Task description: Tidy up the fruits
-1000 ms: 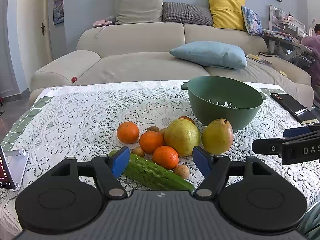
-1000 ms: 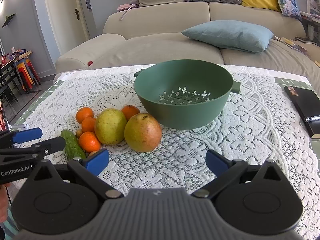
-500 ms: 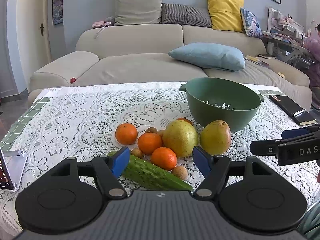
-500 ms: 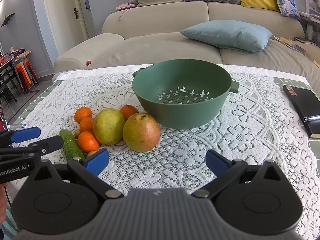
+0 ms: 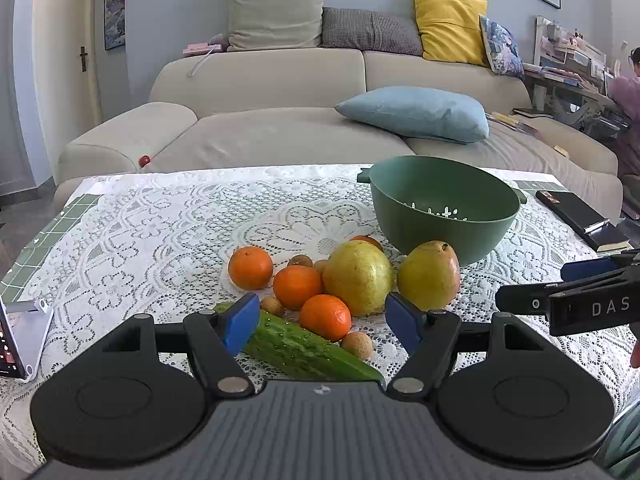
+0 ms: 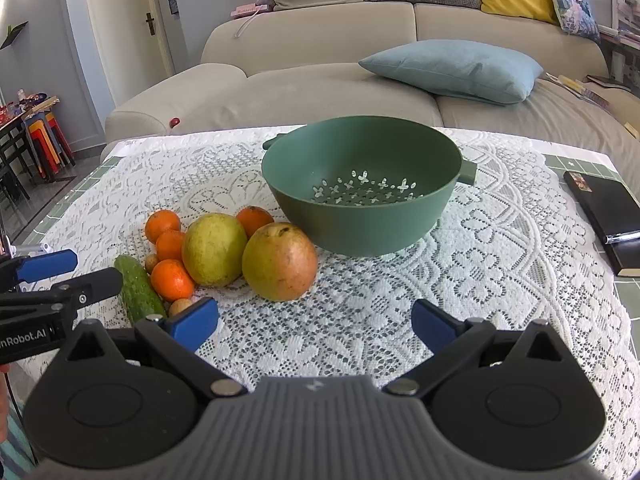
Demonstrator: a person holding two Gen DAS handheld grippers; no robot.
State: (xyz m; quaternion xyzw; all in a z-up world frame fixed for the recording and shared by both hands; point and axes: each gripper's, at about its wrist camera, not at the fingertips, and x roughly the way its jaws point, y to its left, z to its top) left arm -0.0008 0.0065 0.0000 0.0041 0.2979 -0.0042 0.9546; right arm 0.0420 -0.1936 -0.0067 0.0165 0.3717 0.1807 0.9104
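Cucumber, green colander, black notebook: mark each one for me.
Cucumber [image 5: 308, 347], left wrist view, middle of its bumpy skin.
Green colander [image 6: 360, 222], right wrist view, outer front wall.
Black notebook [image 6: 608, 208], right wrist view, centre of its cover.

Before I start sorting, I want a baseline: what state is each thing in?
Green plastic colander: upright, empty.
Two yellow-green pears: on the lace cloth, touching.
Four orange mandarins: loose on the cloth.
Green cucumber: lying flat.
Black notebook: closed.
Left tongs: open, empty.
Right tongs: open, empty.
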